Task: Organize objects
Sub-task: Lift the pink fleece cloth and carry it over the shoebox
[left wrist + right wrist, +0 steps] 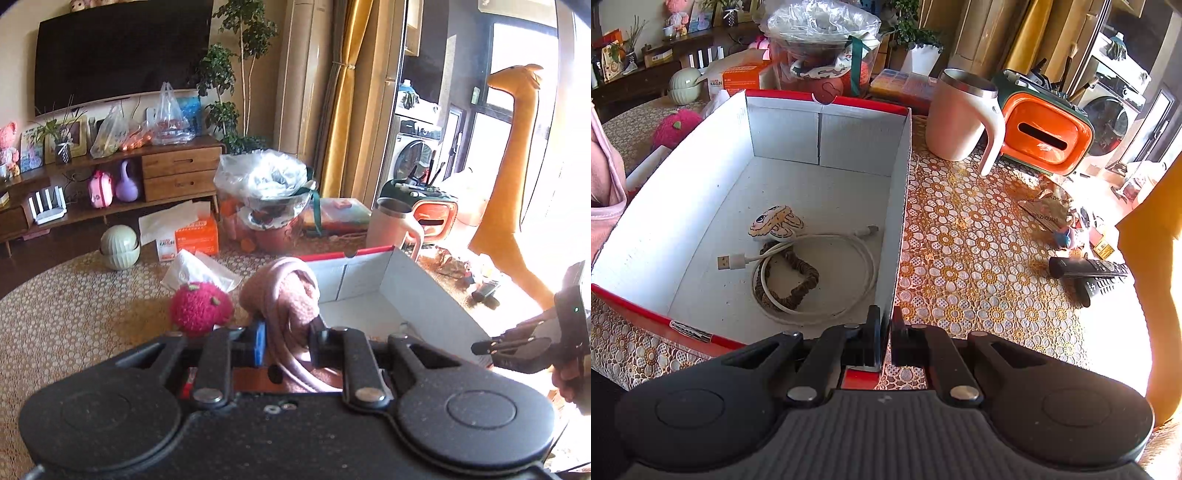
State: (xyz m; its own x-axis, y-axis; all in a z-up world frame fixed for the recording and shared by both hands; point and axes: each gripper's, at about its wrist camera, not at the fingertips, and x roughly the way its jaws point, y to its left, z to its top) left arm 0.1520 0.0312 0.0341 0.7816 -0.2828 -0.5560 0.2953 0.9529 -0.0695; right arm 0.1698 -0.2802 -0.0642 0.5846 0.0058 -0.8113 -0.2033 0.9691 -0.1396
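Pink and soft, the scarf (291, 295) is bunched up between the two fingers of my left gripper (286, 341), which pinches it tight. I hold it up off the bench (979, 240), just beside the near left wall of the box (827, 125), so I think it can go over the edge and drop inside next.

My right gripper (885, 332) is pressed together on the thin right wall of the box, near the front corner. I think that keeps the box from sliding when the scarf goes in.

Inside the box there is a white cable (827, 273) in a loop, a brown hair tie (790, 280) lying inside the loop, and a little owl toy (774, 221) touching the cable. They sit near the front, so the back of the box is bare and has room for the scarf.

Outside, a fuzzy red ball (199, 308) waits on the bench just left of the scarf. A pink mug (955, 118) stands to the right of the box, and two remotes (1089, 275) lie farther right in the sun.
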